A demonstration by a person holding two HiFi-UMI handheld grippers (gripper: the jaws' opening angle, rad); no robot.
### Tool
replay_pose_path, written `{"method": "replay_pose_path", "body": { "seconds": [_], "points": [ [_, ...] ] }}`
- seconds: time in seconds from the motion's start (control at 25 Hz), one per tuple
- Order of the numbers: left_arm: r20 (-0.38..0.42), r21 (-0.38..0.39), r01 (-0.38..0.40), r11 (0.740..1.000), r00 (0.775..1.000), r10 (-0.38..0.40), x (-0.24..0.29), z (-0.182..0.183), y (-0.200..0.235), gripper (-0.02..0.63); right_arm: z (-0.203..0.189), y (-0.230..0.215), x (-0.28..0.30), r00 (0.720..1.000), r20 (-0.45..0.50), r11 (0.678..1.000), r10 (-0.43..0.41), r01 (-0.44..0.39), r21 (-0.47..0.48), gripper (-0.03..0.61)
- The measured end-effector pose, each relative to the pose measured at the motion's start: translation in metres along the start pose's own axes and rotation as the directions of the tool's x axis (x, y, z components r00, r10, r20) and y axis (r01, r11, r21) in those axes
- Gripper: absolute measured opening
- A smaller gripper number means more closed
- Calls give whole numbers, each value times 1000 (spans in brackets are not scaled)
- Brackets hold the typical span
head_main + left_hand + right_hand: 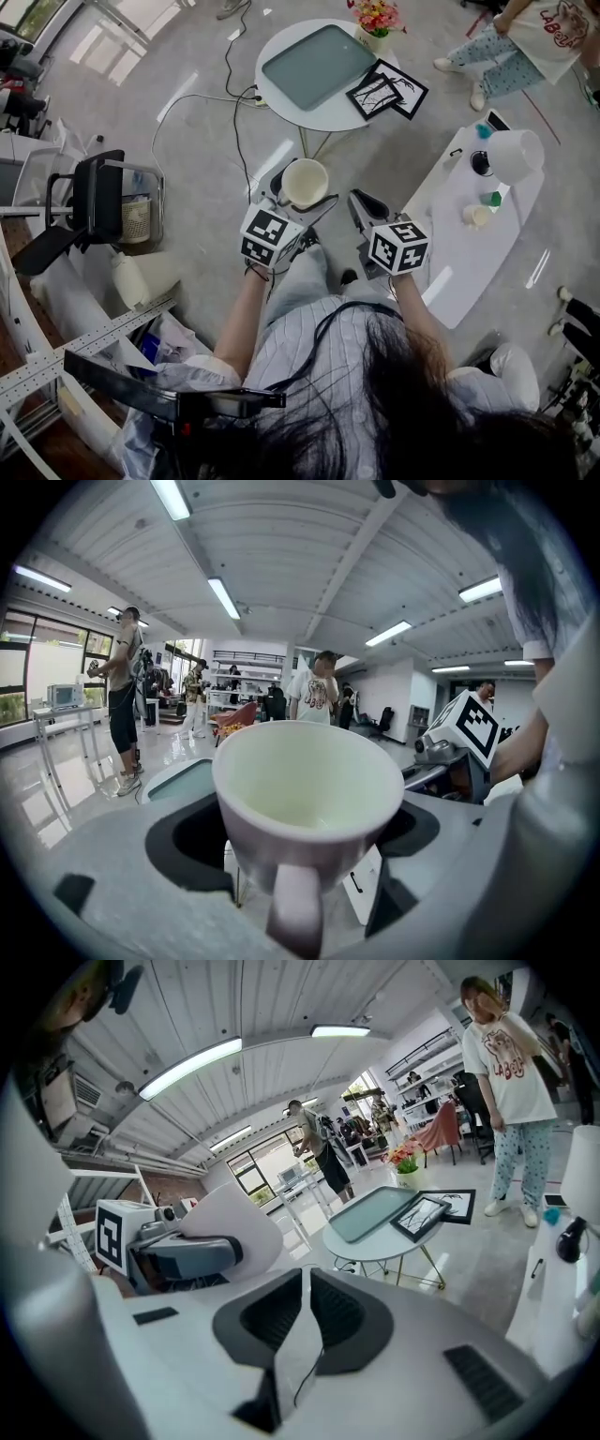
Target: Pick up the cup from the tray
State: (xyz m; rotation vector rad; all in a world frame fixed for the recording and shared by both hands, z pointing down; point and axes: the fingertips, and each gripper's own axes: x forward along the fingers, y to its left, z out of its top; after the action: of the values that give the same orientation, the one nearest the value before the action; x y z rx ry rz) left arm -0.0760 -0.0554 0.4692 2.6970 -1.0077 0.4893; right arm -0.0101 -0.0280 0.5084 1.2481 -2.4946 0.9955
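Observation:
A cream cup (305, 182) is held up in the air, close to the person's body, with my left gripper (298, 192) shut on it. In the left gripper view the cup (307, 803) fills the space between the jaws, its handle pointing at the camera and its inside empty. My right gripper (366, 206) hangs beside it, to the right, jaws shut with nothing between them (302, 1321). The grey-green tray (319, 66) lies bare on the round white table (281, 94) farther ahead. In the right gripper view the tray (377, 1213) and the held cup (230, 1227) both show.
Two black-framed pictures (387, 92) and a flower vase (375, 23) share the round table. A long white table (469, 244) at right holds a white lamp-like object (514, 153) and small items. A black chair (89, 202) stands at left. A person (525, 42) stands beyond.

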Motion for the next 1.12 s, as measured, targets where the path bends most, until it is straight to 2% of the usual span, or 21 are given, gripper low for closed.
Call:
{"method": "replay_pose_path", "body": {
  "seconds": [0.52, 0.92, 1.12],
  "points": [
    [3, -15, -60, 998, 998, 60, -43, -25, -106, 442, -49, 19, -91, 998, 21, 997, 65, -64, -43, 43],
    [-35, -21, -96, 995, 995, 95, -88, -62, -173, 443, -89, 33, -150, 995, 17, 993, 100, -99, -60, 43],
    [-52, -58, -139, 989, 989, 136, -107, -82, -195, 443, -103, 31, -168, 993, 10, 992, 114, -113, -63, 43]
  ]
}}
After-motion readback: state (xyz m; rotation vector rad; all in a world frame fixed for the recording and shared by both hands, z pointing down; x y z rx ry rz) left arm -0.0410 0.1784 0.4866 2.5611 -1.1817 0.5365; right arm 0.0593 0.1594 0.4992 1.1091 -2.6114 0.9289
